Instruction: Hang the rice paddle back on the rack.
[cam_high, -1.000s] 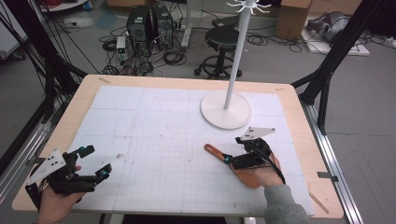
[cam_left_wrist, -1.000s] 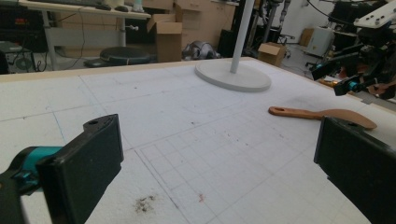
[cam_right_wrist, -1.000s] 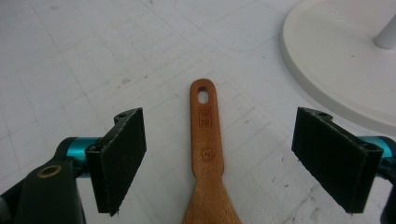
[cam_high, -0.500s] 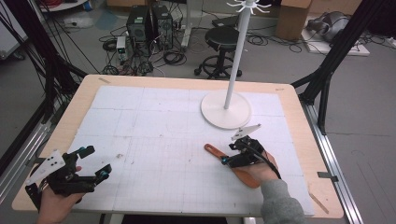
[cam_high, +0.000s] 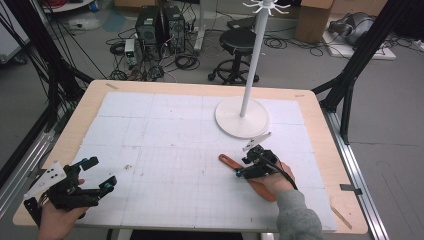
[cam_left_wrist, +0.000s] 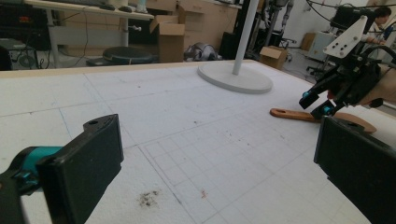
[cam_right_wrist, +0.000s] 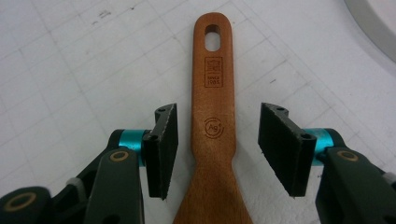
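right claw (cam_right_wrist: 218, 149) — jaws spread, just been closing, pads not touching | wooden spatula (cam_right_wrist: 212, 116) — flat brown handle, hanging hole, stamped marks | lies on tabletop (cam_high: 165, 130) between the jaws, near white stand base (cam_high: 242, 118)

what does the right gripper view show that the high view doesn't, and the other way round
The right gripper view alone makes out the stamped marks and the oval hanging hole on the handle, and the gap between each black pad and the wood: the jaws, which have just been closing, do not yet press on it. The high view alone takes in the left gripper, open and apart, the white stand's pole and round base, and the pale wooden table rim. Both show the flat brown wooden spatula lying on the white gridded mat, between the right gripper jaws.
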